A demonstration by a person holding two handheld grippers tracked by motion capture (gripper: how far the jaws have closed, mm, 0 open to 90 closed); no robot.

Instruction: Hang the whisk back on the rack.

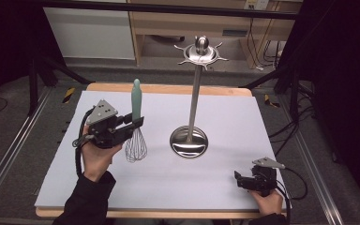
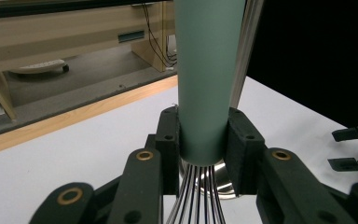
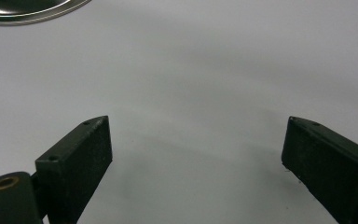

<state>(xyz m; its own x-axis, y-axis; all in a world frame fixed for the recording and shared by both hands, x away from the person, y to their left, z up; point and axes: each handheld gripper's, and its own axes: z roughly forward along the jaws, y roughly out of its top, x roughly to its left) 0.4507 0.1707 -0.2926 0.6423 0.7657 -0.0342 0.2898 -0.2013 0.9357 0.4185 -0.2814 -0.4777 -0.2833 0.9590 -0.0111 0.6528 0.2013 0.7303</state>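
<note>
Dim surroundings, overhead light on white table (image 1: 225,183); soft shadows, slight blur, close-ups grainy

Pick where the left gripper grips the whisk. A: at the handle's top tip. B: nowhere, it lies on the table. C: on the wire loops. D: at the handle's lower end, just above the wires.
D: the left gripper clamps the whisk handle just above the wires.

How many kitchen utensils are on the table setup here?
1: a wire whisk with a pale green handle, held upright in the left gripper, beside the steel utensil stand, whose hooks are bare.
</note>
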